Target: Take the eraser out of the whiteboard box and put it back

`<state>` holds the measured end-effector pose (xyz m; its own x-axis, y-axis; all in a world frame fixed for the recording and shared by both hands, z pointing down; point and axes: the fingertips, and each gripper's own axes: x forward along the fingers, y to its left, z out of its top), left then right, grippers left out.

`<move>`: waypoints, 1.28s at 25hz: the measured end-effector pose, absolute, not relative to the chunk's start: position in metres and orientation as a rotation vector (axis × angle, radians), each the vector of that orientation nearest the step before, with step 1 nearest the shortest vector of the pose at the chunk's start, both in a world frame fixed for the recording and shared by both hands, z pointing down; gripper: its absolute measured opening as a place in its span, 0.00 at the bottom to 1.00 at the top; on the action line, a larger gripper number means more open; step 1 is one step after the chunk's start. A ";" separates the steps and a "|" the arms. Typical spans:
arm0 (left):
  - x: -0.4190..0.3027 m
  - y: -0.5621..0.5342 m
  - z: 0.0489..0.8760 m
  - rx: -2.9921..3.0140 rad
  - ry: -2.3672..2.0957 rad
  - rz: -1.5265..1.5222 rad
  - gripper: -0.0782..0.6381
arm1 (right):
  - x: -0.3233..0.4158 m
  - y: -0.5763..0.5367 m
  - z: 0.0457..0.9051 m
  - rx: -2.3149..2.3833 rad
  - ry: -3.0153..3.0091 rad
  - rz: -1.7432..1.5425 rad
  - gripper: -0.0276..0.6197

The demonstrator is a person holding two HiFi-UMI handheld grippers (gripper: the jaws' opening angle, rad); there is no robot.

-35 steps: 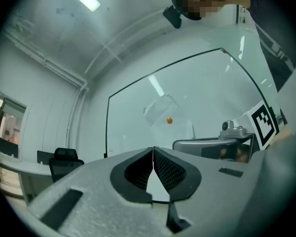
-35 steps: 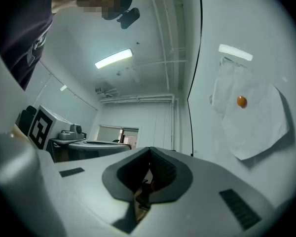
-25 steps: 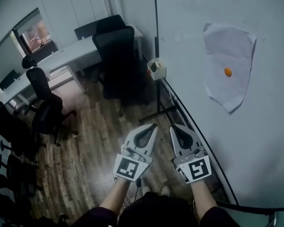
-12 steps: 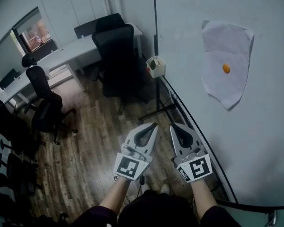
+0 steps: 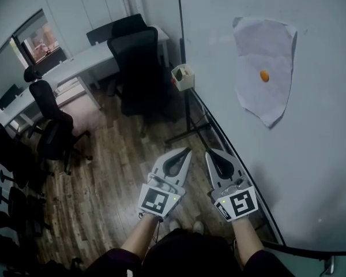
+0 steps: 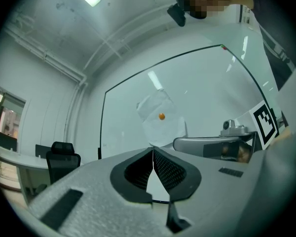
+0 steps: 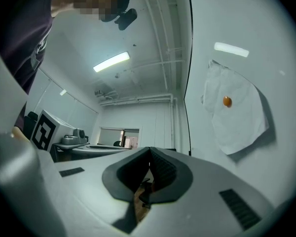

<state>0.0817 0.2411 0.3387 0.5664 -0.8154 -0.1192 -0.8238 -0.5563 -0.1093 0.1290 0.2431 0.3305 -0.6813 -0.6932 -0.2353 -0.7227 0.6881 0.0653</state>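
A small white whiteboard box (image 5: 183,77) hangs at the lower left corner of the whiteboard (image 5: 317,154), far ahead of both grippers. Something dark shows inside it, too small to tell as the eraser. My left gripper (image 5: 188,150) is shut with nothing in it, held over the wooden floor. My right gripper (image 5: 208,152) is beside it, close to the board's lower edge, also shut with nothing held. In the left gripper view the left gripper (image 6: 153,149) points at the board, and the right gripper (image 6: 207,144) lies to its right. In the right gripper view the right gripper (image 7: 149,150) shows closed jaws.
A sheet of paper (image 5: 259,105) is pinned to the board by an orange magnet (image 5: 264,75). The board's stand (image 5: 187,126) reaches onto the floor. Black office chairs (image 5: 139,68) and a white desk (image 5: 75,68) stand behind and to the left.
Both grippers have edged forward along the board, still shut. The box, paper and magnet have slid up and left in the head view.
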 end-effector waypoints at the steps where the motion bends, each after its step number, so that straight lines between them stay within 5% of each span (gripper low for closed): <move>1: 0.085 0.241 0.340 -2.650 1.404 0.090 0.12 | 0.133 0.244 0.332 -1.145 2.708 0.222 0.05; 13: 0.096 0.229 0.353 -2.648 1.480 0.066 0.12 | 0.150 0.234 0.350 -1.106 2.732 0.147 0.05; 32: -0.006 0.079 0.360 -2.680 1.469 0.101 0.12 | 0.058 0.085 0.356 -1.185 2.729 0.119 0.05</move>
<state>-0.0056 0.0792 0.3603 0.5368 -0.8380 -0.0979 -0.8435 -0.5354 -0.0416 0.0577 0.0851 0.3557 -0.6720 -0.7181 -0.1809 -0.7311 0.6822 0.0081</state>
